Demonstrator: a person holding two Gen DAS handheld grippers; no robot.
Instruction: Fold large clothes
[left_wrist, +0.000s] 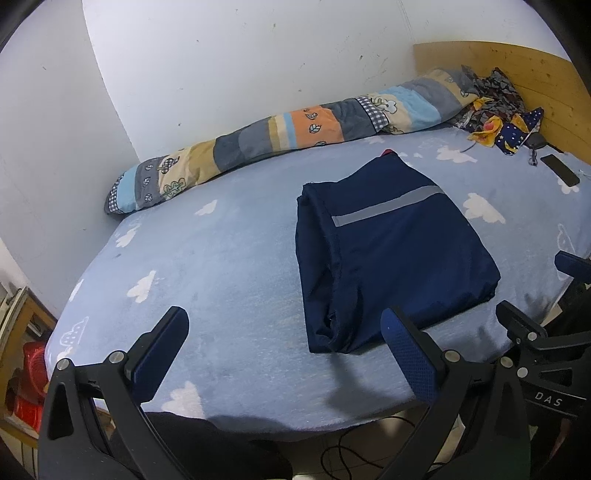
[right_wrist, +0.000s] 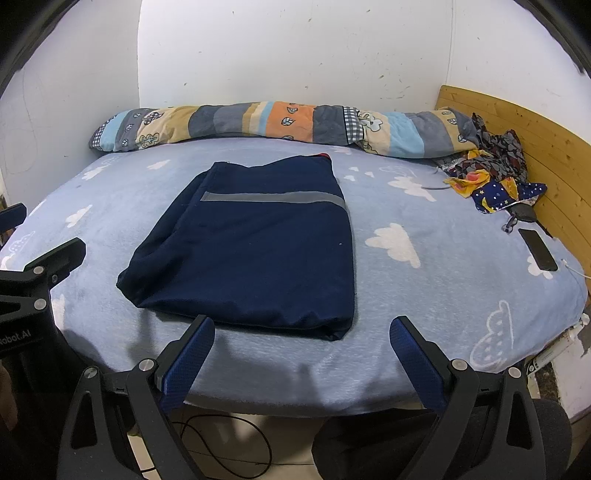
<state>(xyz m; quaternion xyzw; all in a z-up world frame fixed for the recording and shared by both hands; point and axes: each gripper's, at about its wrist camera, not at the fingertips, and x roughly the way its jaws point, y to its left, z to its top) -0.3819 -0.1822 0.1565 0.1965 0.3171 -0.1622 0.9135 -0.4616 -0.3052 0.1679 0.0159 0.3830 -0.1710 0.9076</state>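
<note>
A navy garment with a grey stripe (left_wrist: 391, 254) lies folded into a flat rectangle on the light blue cloud-print bed (left_wrist: 221, 258). It also shows in the right wrist view (right_wrist: 255, 251). My left gripper (left_wrist: 284, 350) is open and empty, held above the bed's near edge, just short of the garment's near left corner. My right gripper (right_wrist: 301, 360) is open and empty, held in front of the garment's near edge. The right gripper shows at the right edge of the left wrist view (left_wrist: 535, 295). The left gripper shows at the left edge of the right wrist view (right_wrist: 40, 240).
A rolled patchwork quilt (right_wrist: 280, 125) lies along the white wall. Crumpled patterned cloths (right_wrist: 495, 173) and a black phone (right_wrist: 537, 249) lie by the wooden headboard (right_wrist: 535, 147). A black cable (right_wrist: 229, 446) is on the floor below. A red object (left_wrist: 31, 384) stands left of the bed.
</note>
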